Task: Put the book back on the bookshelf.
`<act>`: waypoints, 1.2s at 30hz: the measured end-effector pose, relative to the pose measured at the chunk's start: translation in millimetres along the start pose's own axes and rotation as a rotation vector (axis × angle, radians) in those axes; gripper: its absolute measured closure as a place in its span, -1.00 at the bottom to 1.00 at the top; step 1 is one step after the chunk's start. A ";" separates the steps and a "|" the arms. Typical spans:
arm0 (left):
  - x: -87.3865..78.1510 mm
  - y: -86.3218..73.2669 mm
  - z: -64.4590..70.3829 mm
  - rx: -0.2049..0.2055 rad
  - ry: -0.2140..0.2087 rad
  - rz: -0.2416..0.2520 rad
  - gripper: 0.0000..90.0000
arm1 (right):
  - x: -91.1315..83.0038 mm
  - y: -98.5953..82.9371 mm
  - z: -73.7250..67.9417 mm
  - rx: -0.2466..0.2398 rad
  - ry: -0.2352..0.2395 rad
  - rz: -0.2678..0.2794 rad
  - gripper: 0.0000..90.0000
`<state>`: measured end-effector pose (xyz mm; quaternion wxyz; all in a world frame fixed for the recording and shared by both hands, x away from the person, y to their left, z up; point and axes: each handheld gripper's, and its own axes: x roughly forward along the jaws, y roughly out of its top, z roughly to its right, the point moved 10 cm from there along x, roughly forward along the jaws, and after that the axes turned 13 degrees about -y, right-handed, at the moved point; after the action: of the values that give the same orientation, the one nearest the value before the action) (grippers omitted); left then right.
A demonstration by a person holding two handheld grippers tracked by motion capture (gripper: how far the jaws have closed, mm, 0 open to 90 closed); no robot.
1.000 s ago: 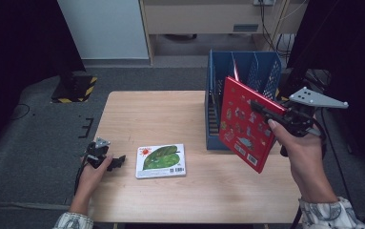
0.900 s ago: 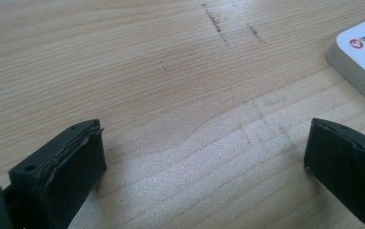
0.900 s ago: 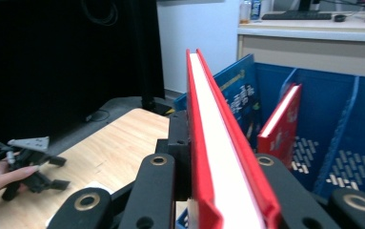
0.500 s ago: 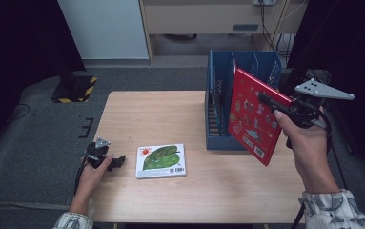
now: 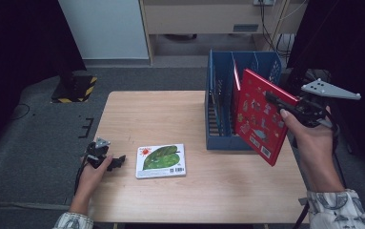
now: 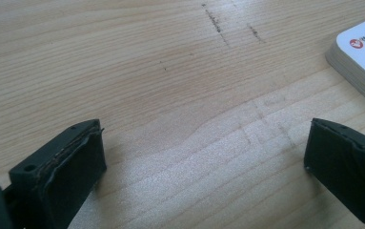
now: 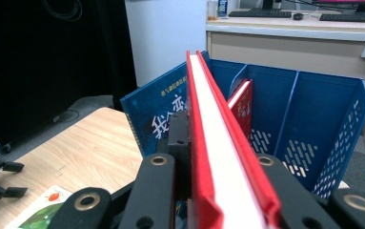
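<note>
- The right gripper [image 5: 285, 106] clamps a thin red hardcover picture book [image 5: 260, 116], held tilted in the air beside the blue plastic file rack [image 5: 220, 117] at the wooden table's [image 5: 156, 114] right edge.
- The left gripper [image 5: 116, 161] rests near the table's left edge, jaws apart.

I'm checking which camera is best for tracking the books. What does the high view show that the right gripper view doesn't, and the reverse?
High view alone: the red book's illustrated cover, the whole table, and the person's right hand holding the right claw.

Right gripper view alone: the red book's white page edge between the shut jaws, and the blue book with white lettering standing in the rack.

Both: the blue rack, the green book lying flat, and the left claw resting beside it.
</note>
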<state>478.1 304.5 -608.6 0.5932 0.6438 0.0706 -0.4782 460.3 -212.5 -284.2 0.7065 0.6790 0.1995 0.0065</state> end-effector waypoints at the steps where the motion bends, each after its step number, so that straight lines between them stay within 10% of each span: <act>1: 0.0 0.0 0.0 0.000 0.000 0.000 -1.00 | 0.1 0.2 0.6 0.003 0.000 0.000 0.75; 36: 0.5 0.3 1.4 -0.003 0.001 0.005 -1.00 | 37.6 15.2 24.2 -0.016 -0.129 -0.017 0.76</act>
<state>477.8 303.0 -608.5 0.5952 0.6434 0.0698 -0.4764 506.0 -223.9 -279.9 0.7233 0.6706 0.1593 -0.0418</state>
